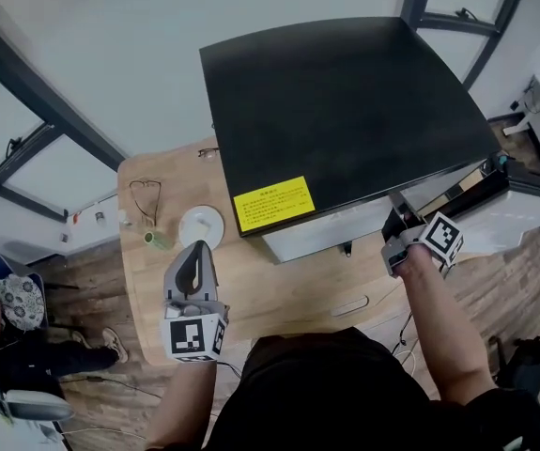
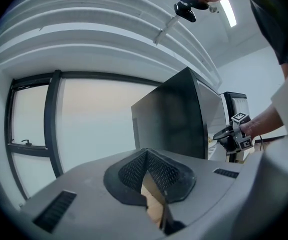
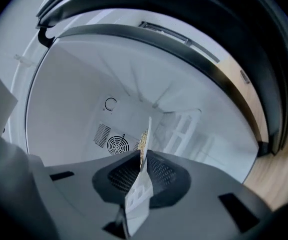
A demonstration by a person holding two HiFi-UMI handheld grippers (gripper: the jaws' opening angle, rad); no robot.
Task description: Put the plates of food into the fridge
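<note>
While the right gripper point(image 3: 141, 156) reaches into the open black box-shaped fridge point(image 1: 345, 101), jaws clamped on the rim of a thin white plate of yellowish food point(image 3: 145, 134), plate edge-on inside the white interior, left gripper point(image 1: 194, 252) over the light wooden table point(image 1: 288, 289), jaws closed together, empty.

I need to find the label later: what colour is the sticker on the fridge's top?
The sticker is yellow, on the black fridge top; it shows best in the head view.
</note>
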